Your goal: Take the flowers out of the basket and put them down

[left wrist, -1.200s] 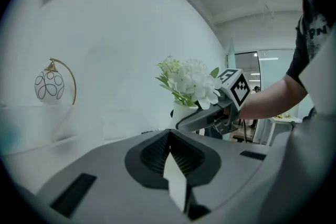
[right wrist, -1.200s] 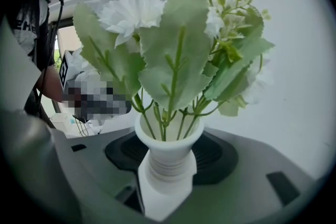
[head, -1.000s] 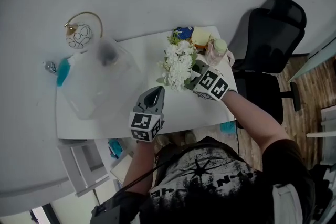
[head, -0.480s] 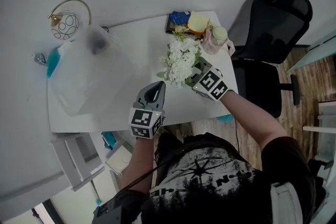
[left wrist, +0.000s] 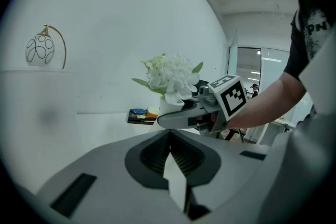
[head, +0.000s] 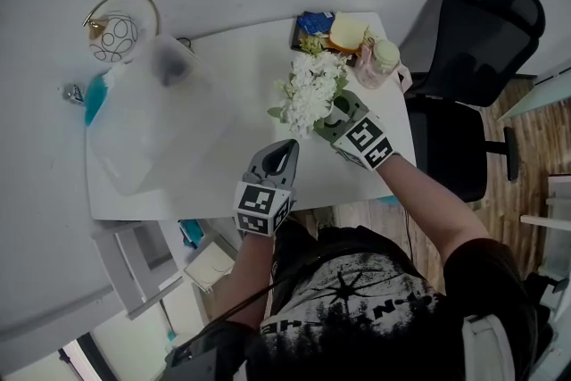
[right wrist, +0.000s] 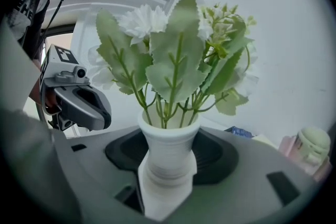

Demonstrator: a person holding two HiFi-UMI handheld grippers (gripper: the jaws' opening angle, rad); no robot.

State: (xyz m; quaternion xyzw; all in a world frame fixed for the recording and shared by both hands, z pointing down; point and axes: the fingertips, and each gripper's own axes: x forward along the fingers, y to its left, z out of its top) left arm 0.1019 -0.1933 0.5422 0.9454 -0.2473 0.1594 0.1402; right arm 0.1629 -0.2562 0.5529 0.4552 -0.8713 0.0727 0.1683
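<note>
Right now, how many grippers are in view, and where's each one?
2. The left gripper, shut and empty, is over the white table's near edge. The right gripper, just right of it, is clamped on the white vase of flowers.

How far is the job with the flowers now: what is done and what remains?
Done: the flowers, in a white vase, sit in no basket. In hand: the right claw grips the vase over the white table; the left claw is shut, empty. Left, it seems: set the vase down and release it.
</note>
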